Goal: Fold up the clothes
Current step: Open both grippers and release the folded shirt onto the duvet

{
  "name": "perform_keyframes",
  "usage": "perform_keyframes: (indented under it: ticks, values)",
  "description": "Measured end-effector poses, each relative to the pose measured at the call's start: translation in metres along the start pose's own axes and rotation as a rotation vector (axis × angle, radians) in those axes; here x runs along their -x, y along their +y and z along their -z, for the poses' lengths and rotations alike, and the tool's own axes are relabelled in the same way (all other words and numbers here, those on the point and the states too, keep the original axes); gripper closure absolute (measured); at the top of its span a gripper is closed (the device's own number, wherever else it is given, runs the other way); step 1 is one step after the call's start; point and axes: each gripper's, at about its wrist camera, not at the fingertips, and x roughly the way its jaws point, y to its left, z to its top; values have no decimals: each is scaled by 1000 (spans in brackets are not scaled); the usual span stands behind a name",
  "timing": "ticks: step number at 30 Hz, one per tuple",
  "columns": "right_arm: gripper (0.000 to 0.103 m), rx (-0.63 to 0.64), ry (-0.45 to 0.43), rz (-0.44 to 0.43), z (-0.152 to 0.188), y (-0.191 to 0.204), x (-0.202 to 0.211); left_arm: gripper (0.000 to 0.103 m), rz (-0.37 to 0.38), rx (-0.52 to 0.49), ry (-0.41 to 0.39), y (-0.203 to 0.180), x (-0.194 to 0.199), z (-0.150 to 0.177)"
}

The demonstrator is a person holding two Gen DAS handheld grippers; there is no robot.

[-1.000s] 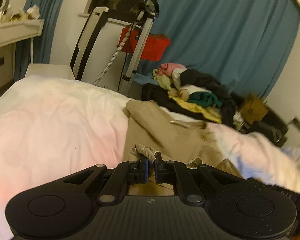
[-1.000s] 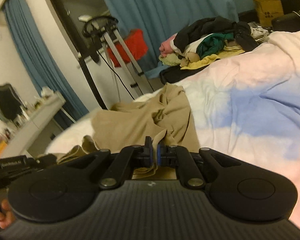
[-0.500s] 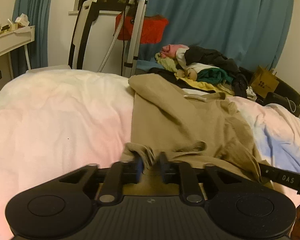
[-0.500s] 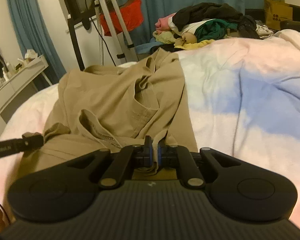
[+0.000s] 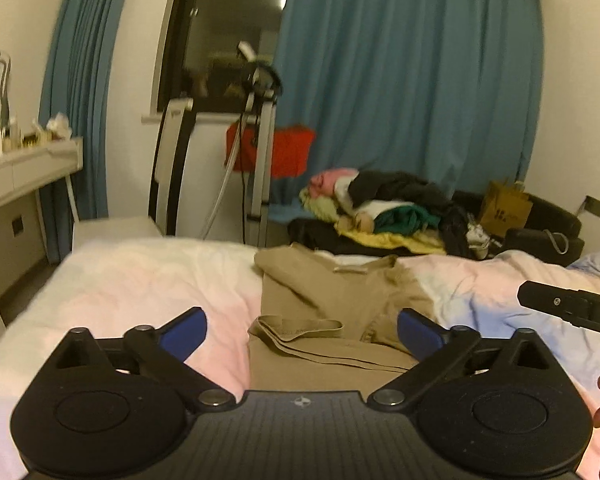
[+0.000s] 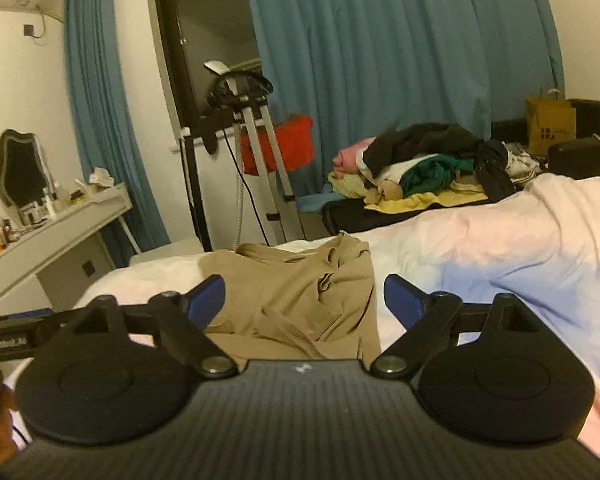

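Note:
A tan garment lies crumpled and partly folded on the pale pink and blue bedspread. It also shows in the right wrist view. My left gripper is open and empty, just above the garment's near folded edge. My right gripper is open and empty, above the garment's near right part. The right gripper's side shows at the right edge of the left wrist view.
A pile of mixed clothes lies beyond the bed's far side, also seen in the right wrist view. A garment steamer stand with a red item stands by the blue curtain. A white vanity desk is at the left.
Both grippers have opened and let go of the tan garment, which now lies on the bed. Both have drawn back and lifted, so more of the room shows.

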Motion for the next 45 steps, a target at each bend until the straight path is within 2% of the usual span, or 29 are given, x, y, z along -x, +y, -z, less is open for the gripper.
perform_keyframes:
  ticks: [3,9,34,38,45]
  values:
    - [15,32,-14,3,2,6,16,0,4,-12,-19,-4,21,4]
    - [15,48,-9,12,8,10,18,0,3,-21,-24,-6,39,18]
    - [15,57,19,37,23,14,16,0,10,-17,35,-5,28,29]
    - [15,49,27,44,25,12,15,0,57,58,142,-2,16,36]
    - [15,38,49,57,27,10,12,4,239,322,474,14,-28,70]
